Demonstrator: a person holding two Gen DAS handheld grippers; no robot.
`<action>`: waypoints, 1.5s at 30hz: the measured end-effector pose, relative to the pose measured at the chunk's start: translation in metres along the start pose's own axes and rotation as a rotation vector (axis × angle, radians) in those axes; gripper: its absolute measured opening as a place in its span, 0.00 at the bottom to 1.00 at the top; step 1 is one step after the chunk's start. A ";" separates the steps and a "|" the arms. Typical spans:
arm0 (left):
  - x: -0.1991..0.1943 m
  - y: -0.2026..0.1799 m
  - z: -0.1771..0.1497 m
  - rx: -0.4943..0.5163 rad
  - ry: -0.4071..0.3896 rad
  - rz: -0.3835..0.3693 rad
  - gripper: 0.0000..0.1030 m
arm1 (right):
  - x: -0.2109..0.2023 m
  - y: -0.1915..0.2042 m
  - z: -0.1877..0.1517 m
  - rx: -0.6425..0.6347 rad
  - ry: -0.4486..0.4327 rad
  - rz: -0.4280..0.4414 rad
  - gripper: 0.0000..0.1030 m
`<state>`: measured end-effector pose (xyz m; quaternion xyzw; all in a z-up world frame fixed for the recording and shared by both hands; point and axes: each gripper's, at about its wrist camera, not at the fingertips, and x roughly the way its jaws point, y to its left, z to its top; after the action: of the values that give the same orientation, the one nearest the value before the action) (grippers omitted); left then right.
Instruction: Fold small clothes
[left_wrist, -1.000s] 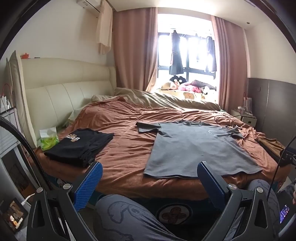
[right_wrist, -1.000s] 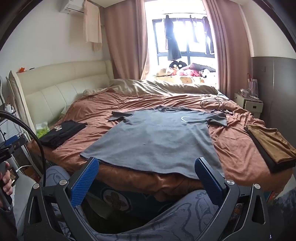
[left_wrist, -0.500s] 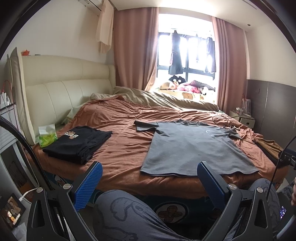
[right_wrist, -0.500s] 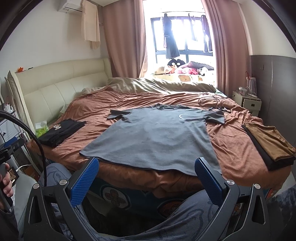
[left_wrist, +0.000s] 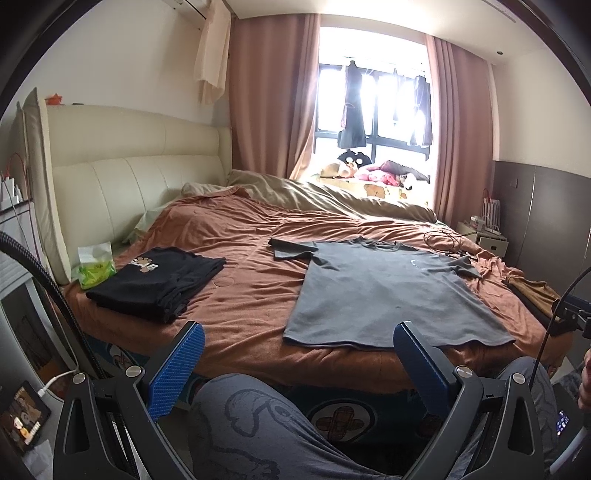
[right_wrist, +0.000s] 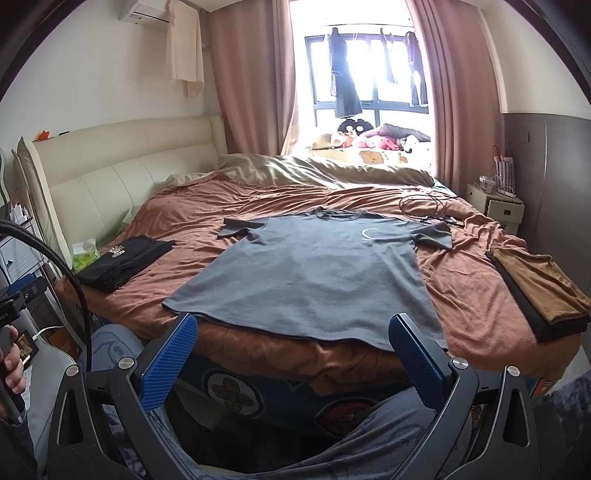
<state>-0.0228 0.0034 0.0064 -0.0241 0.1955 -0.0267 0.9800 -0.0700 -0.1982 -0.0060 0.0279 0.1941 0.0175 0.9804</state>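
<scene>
Grey T-shirt (right_wrist: 314, 273) spread flat, face up, just ahead of right gripper (right_wrist: 291, 350), hem nearest for easy pinch. Left gripper (left_wrist: 295, 354) likewise back from hem. Both spread wide, empty. Folded black stack (left_wrist: 159, 280) parked far left, likely finished.

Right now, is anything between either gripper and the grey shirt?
Nothing visible. The grey shirt lies flat on the bed, its hem facing both open grippers, left and right.
</scene>
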 end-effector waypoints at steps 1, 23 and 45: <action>-0.001 0.001 -0.001 0.000 0.000 -0.002 1.00 | 0.000 0.000 0.000 0.001 0.000 0.001 1.00; -0.016 0.002 -0.004 0.018 -0.020 -0.018 1.00 | -0.007 0.004 0.000 -0.003 -0.019 -0.003 1.00; 0.080 0.013 0.017 -0.010 0.039 0.015 1.00 | 0.075 -0.007 0.035 -0.017 0.016 0.030 1.00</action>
<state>0.0576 0.0118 -0.0093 -0.0271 0.2149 -0.0187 0.9761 0.0131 -0.2036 -0.0023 0.0222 0.2013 0.0340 0.9787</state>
